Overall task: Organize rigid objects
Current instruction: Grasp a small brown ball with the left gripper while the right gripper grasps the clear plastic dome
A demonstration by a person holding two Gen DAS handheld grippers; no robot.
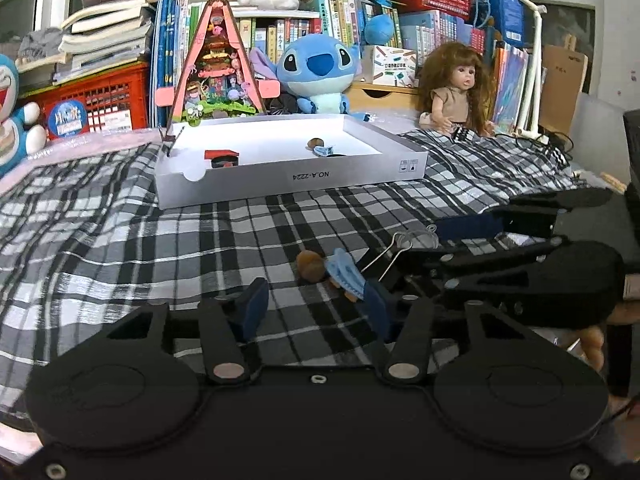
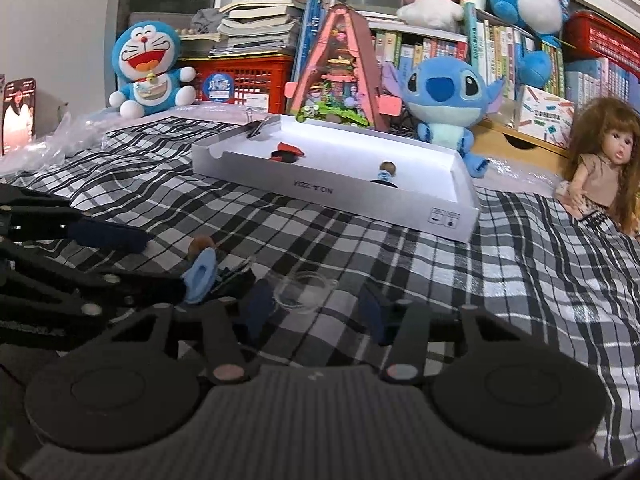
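A blue clip with a brown round head (image 1: 336,270) lies on the plaid cloth just ahead of my left gripper (image 1: 316,308), which is open, its right pad touching the clip's end. The clip also shows in the right wrist view (image 2: 202,270). A black binder clip with wire handles (image 1: 394,256) lies beside it. A clear round lid (image 2: 305,288) lies between the pads of my open right gripper (image 2: 316,310). The white shallow box (image 1: 288,178) stands farther back and holds a red-black item (image 1: 222,158) and another blue clip (image 1: 320,147). A binder clip (image 2: 258,124) is clamped on its far corner.
Behind the box stand a pink triangular model house (image 1: 218,68), a Stitch plush (image 1: 318,70), a doll (image 1: 456,88), a Doraemon plush (image 2: 150,68), a red crate (image 1: 92,100) and rows of books. Plastic wrap (image 2: 52,140) lies at the left.
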